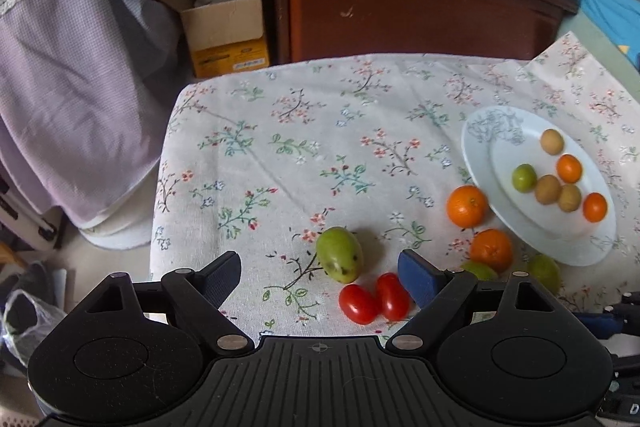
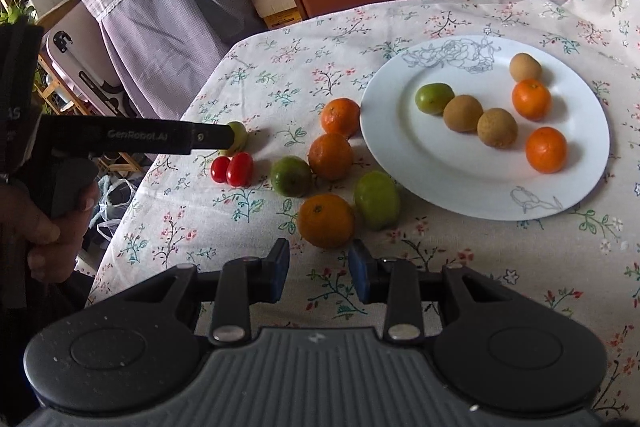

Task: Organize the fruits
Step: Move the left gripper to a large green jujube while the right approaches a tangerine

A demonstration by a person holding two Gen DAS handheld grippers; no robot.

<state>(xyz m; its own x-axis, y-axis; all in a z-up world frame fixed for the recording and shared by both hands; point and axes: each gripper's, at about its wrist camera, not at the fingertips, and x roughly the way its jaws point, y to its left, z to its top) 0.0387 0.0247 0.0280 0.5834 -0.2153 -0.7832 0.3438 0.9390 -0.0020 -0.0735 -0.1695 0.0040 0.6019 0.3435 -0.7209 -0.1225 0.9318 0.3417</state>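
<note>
A white plate [image 2: 400, 155] holds several fruits: two oranges, three brown longans and a green fruit [image 2: 434, 97]; it also shows in the left wrist view [image 1: 480, 147]. Loose on the floral cloth lie three oranges [image 2: 326, 221], green fruits [image 2: 377, 199] and two red cherry tomatoes [image 2: 232, 169]. My left gripper [image 1: 320, 279] is open, just above a green fruit [image 1: 340, 255] and the tomatoes [image 1: 374, 297]. My right gripper [image 2: 319, 275] is open and empty, just short of the nearest orange. The left gripper's finger [image 2: 208, 137] partly hides a green fruit in the right wrist view.
A dark wooden cabinet [image 1: 400, 7] stands behind the table. A cardboard box [image 1: 224, 23] and hanging lilac cloth [image 1: 72, 87] are at the left. The table's left edge [image 1: 160, 187] drops to a cluttered floor.
</note>
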